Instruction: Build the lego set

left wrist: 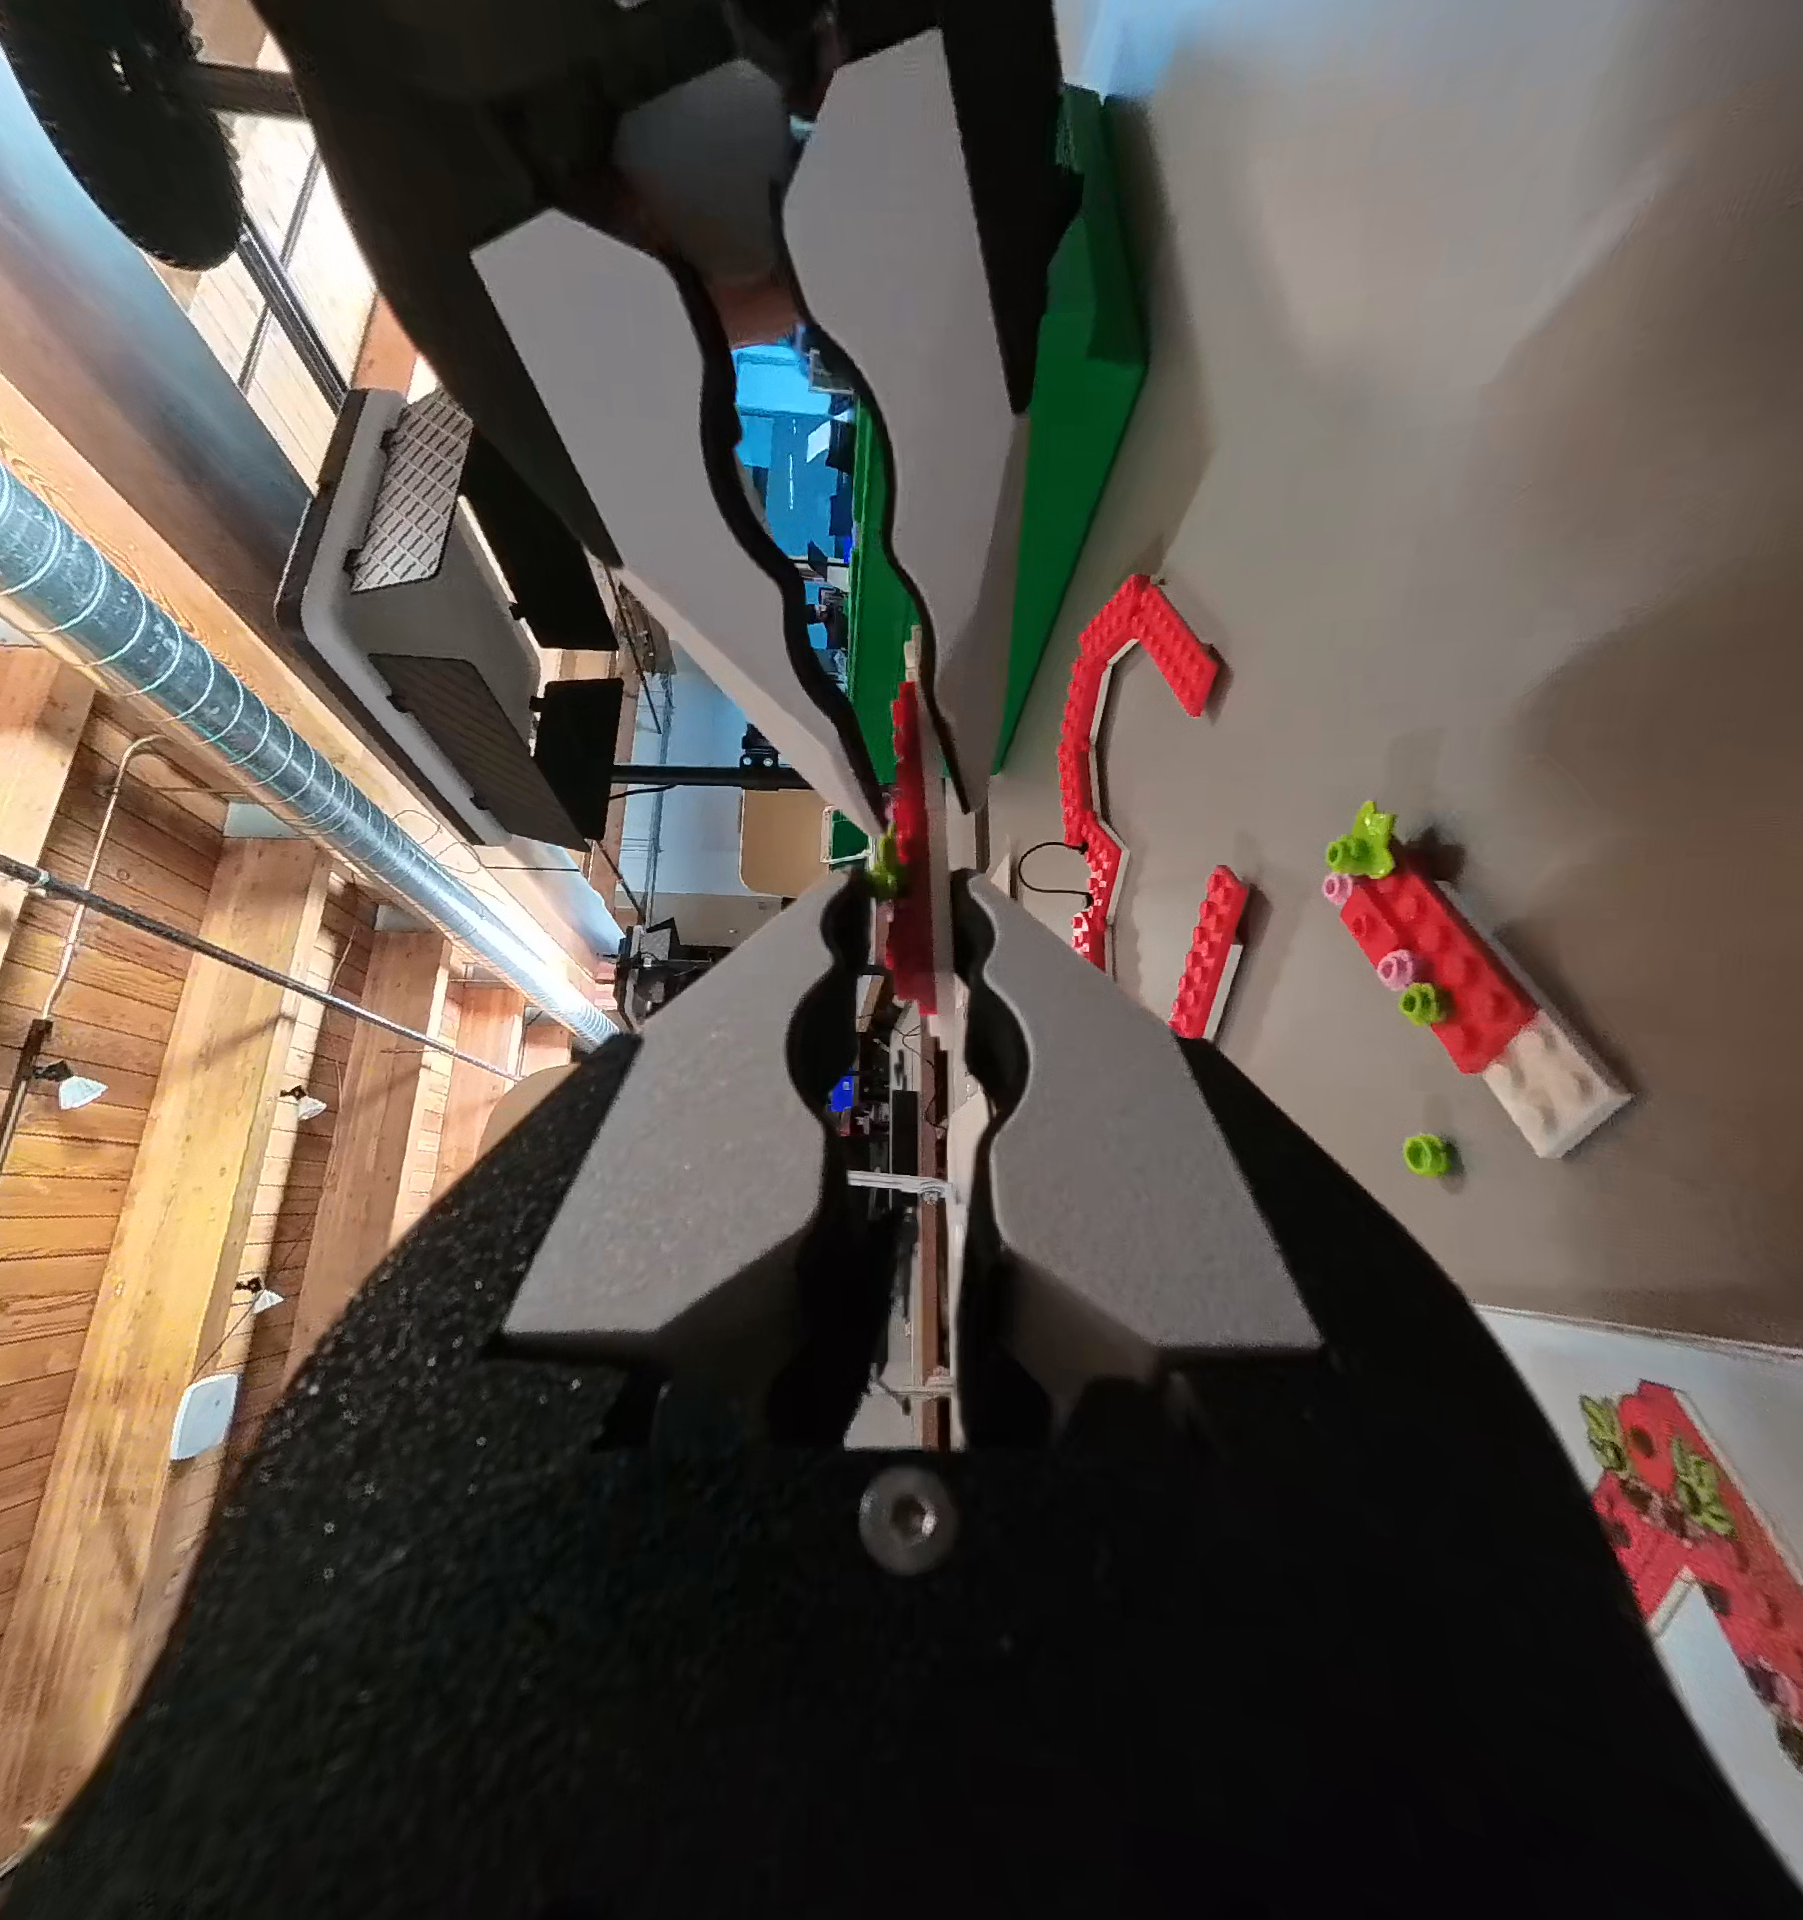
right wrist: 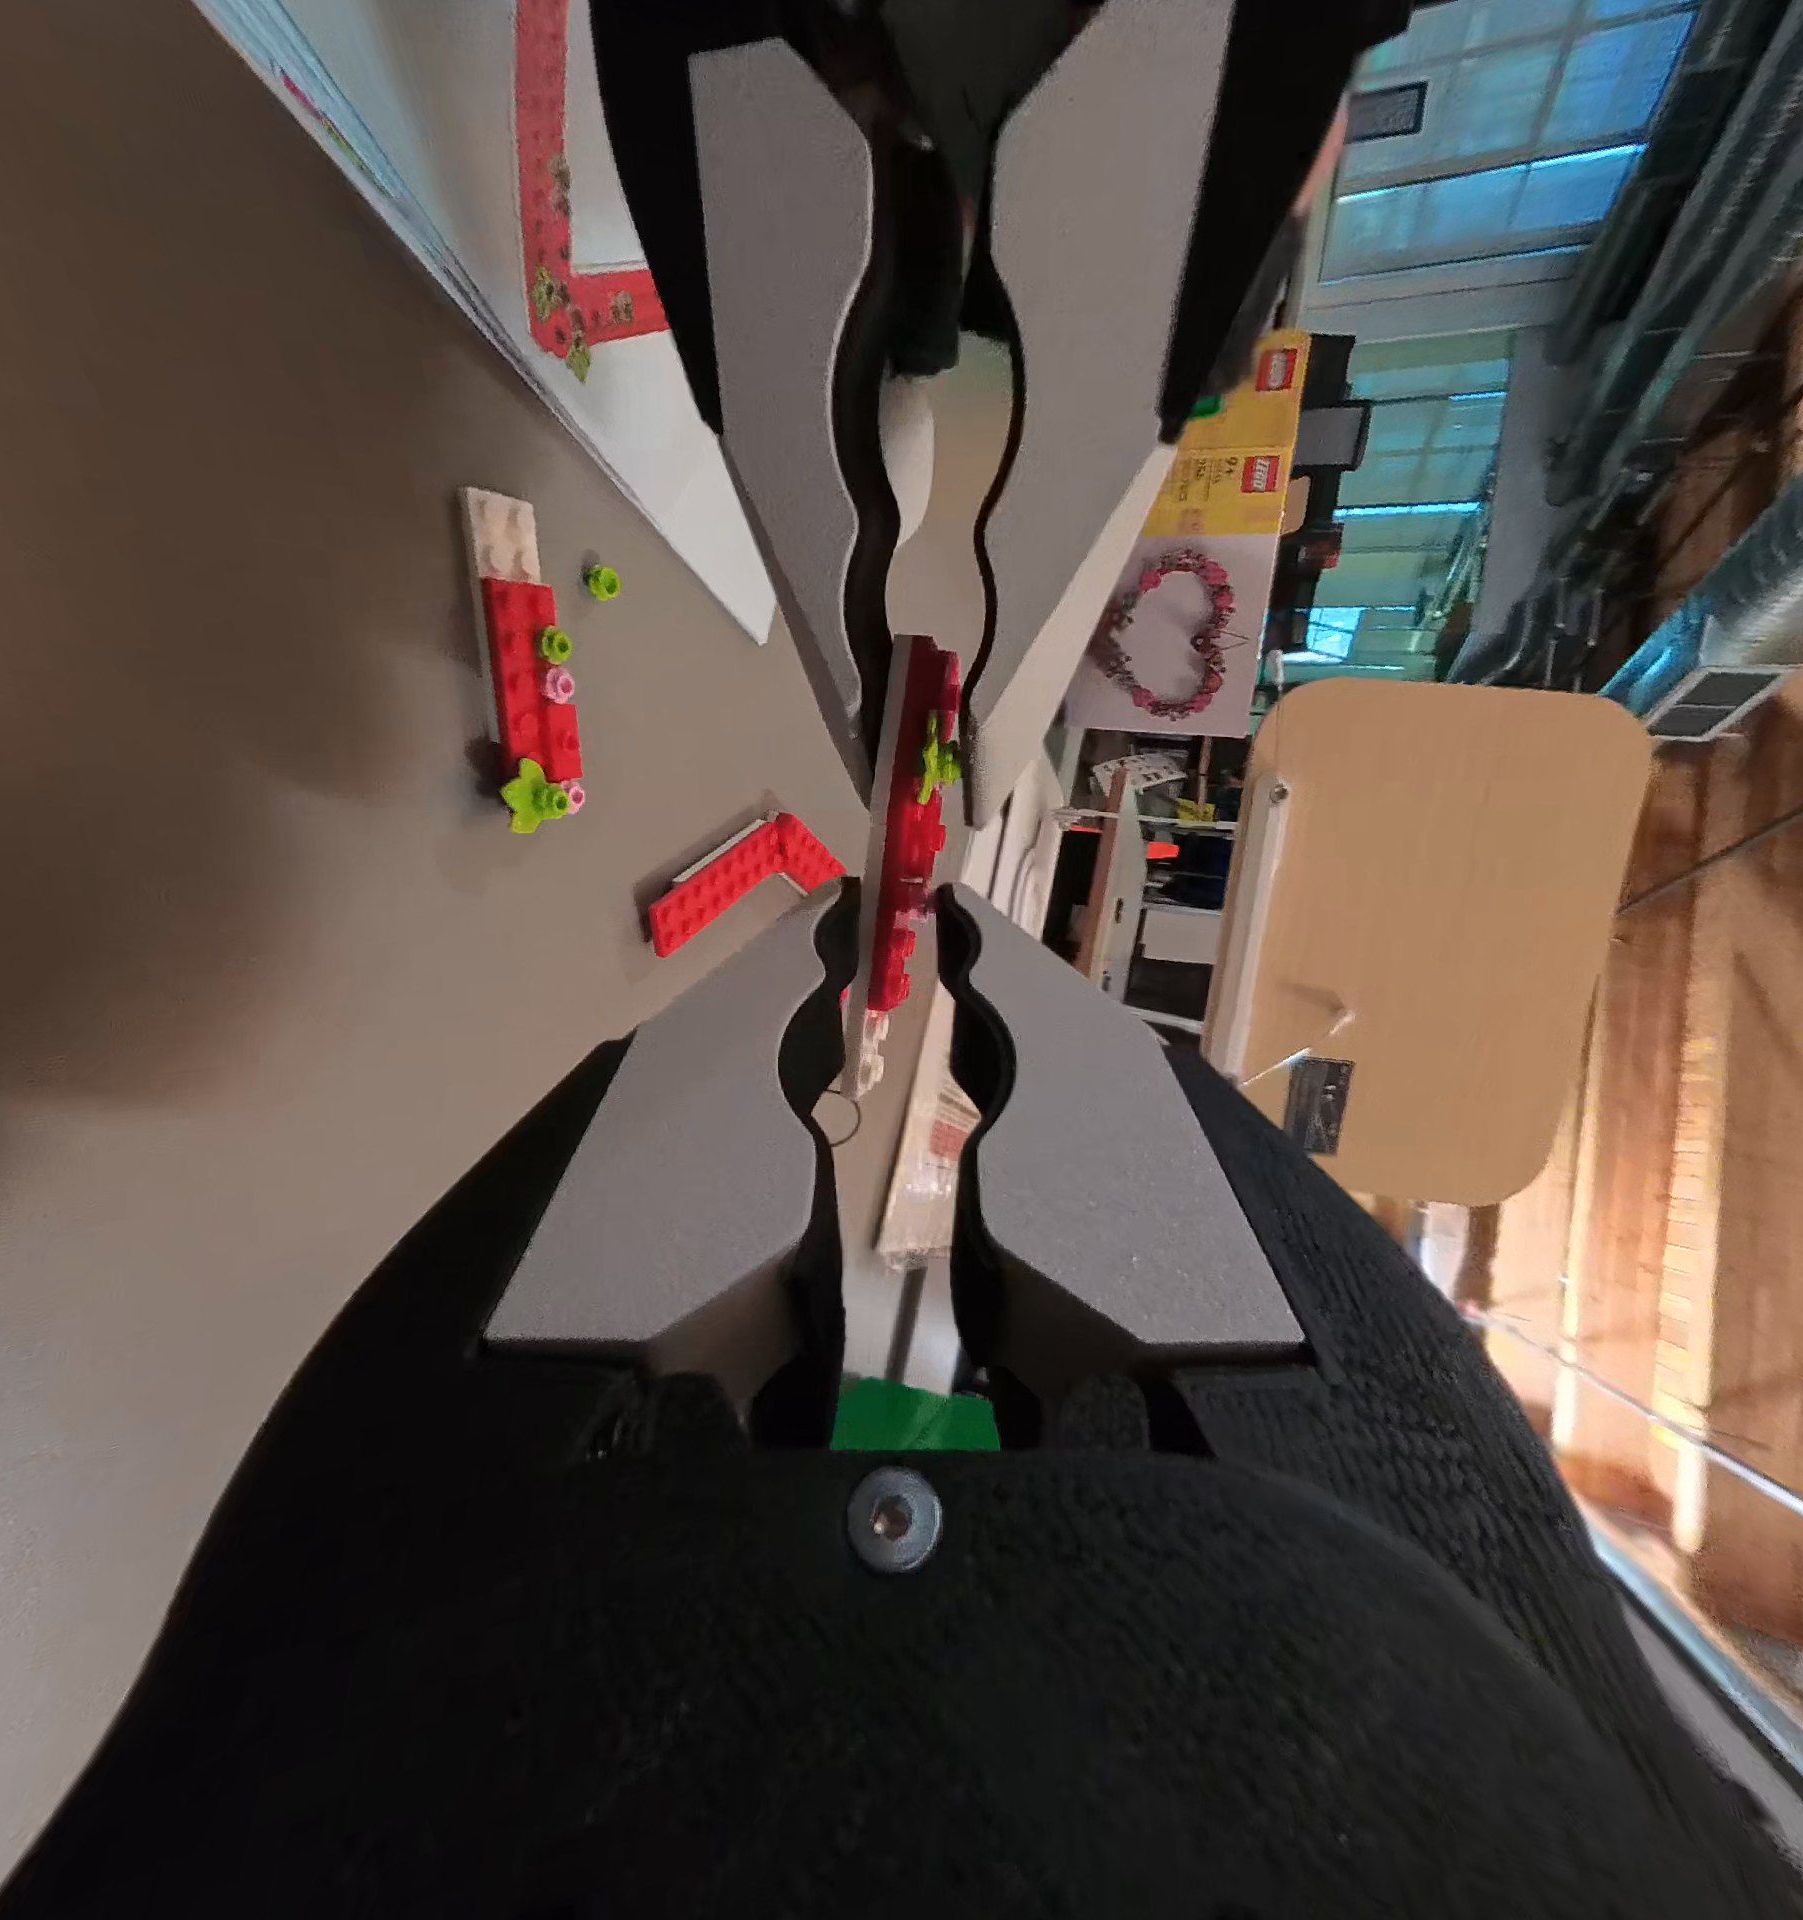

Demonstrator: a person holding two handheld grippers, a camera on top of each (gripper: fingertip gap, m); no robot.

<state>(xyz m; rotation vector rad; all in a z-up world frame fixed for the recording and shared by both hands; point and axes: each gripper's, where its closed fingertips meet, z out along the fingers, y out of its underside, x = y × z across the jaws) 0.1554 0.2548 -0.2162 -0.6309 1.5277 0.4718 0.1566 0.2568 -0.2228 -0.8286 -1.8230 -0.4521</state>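
Both views rolled sideways, table surface running up one side of each frame.

Left wrist view: left gripper (left wrist: 916,888) at frame centre, closed on the lower end of a red-and-white brick strip (left wrist: 912,831) held edge-on, a lime leaf piece (left wrist: 884,862) sticking out on its left face. Right gripper (left wrist: 902,810) reaching down from the top of the frame, fingertips pinching the same strip from the opposite end. Strip lifted clear of the grey table (left wrist: 1499,416), held between the two tools. Behind the fingers, a green baseplate (left wrist: 1073,499) lying on the table. To the right of centre: a curved red strip (left wrist: 1094,748), a short red strip (left wrist: 1211,951) just below it, then further right a red-and-white strip with lime and pink studs (left wrist: 1437,977). A loose lime stud (left wrist: 1429,1153) just below that. Lower right corner: an instruction sheet (left wrist: 1728,1558).

Right wrist view: right gripper (right wrist: 892,899) at centre, clamped on the strip (right wrist: 912,821), white end pointing down, leaf piece (right wrist: 938,764) on its right face. Left gripper (right wrist: 918,790) coming in from the top, gripping the upper end. Left of centre on the table (right wrist: 201,520): an angled red strip (right wrist: 741,883), the studded strip (right wrist: 528,675) and the loose stud (right wrist: 602,582). Instruction sheet (right wrist: 668,436) at upper left. Right of centre, a yellow-and-white set box (right wrist: 1198,582).
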